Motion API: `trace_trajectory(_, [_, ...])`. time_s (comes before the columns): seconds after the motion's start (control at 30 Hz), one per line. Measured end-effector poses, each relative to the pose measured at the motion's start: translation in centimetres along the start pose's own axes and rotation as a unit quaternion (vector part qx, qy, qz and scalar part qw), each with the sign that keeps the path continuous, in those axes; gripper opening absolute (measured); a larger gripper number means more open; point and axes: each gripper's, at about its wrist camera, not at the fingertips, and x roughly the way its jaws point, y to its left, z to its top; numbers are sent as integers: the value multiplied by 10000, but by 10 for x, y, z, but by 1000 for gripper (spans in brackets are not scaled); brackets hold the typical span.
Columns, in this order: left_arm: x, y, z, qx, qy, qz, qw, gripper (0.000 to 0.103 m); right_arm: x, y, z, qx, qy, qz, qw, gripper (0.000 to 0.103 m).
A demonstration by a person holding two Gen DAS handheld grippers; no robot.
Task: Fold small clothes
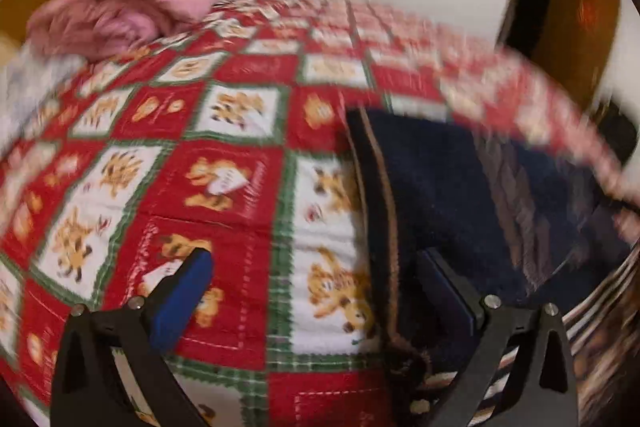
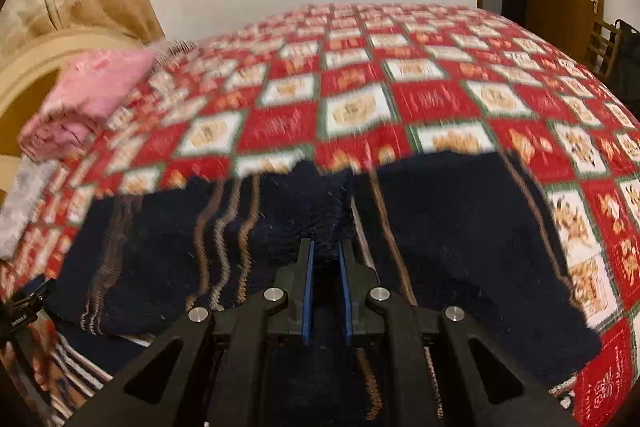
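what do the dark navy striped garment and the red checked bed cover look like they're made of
The dark navy garment with tan stripes looks like a soft, matte knit, perhaps wool or acrylic: fuzzy surface, wavy woven-in stripes. The red, white and green checked bed cover looks like printed quilted cotton, matte, with stitched lines; motion blur leaves both uncertain.

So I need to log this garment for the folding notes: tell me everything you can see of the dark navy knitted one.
The dark navy knitted garment with thin tan and brown stripes looks soft and woolly. It lies partly folded and bunched on the red, white and green patchwork quilt, near its front edge. The right tongs are nearly closed on a raised fold of it; the left tongs are open, one finger over its edge. Blur hides finer detail.
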Motion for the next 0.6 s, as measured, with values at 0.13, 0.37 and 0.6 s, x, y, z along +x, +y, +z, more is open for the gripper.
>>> trace_trajectory(0.13, [4, -6, -4, 247, 63, 100, 9996, 103, 5, -20, -9, 277, 171, -101, 9994, 16])
trace_trajectory(0.37, [-2, 8, -12, -119, 78, -1, 9999, 103, -21, -36, -1, 409, -235, -171, 9987, 32])
trace_trajectory(0.6, [-4, -1, -14, 16, 17, 226, 9997, 103, -3, 16, 5, -382, -1, 720, 9967, 41])
